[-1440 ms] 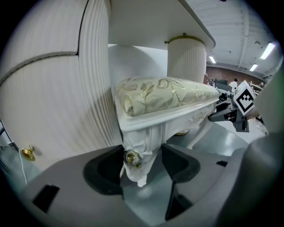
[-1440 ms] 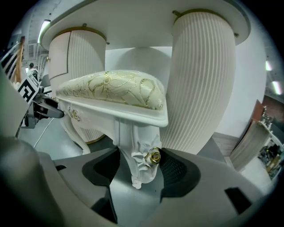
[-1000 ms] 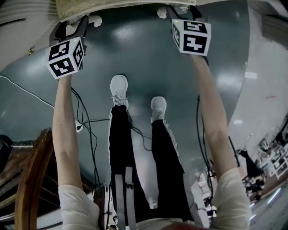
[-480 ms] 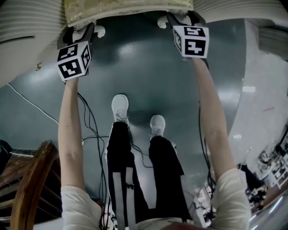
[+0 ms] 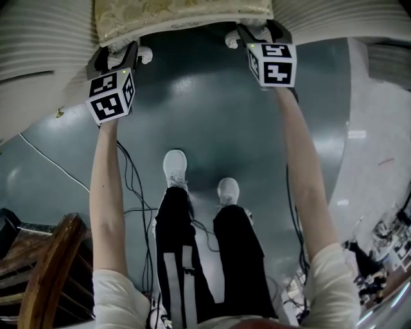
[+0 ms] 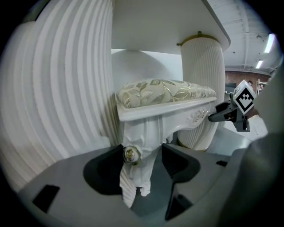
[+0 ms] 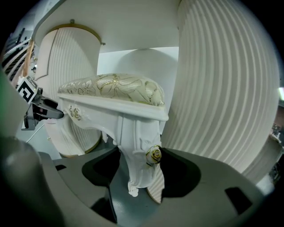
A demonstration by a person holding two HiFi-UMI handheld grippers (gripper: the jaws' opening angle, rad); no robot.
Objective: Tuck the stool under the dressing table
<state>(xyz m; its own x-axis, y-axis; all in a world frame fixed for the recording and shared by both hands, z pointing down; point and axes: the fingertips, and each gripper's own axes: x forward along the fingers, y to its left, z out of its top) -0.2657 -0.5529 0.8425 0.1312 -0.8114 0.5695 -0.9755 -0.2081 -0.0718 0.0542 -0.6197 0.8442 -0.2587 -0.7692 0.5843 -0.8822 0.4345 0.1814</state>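
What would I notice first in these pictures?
A fancy white stool with a gold-leaf cushion sits at the top of the head view, between the ribbed white pillars of the dressing table. The left gripper and right gripper each clasp one carved leg of it.

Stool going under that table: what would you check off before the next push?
1. Jaws of left gripper closed on left leg: ok.
2. Jaws of right gripper closed on right leg: ok.
3. The stool lined up between left pedestal and right pedestal: ok.
4. The cushion clears the tabletop underside: ok.
5. Floor cables away from the stool's legs: ok, they lie by the shoes.
6. Depth left behind the stool: cannot tell.
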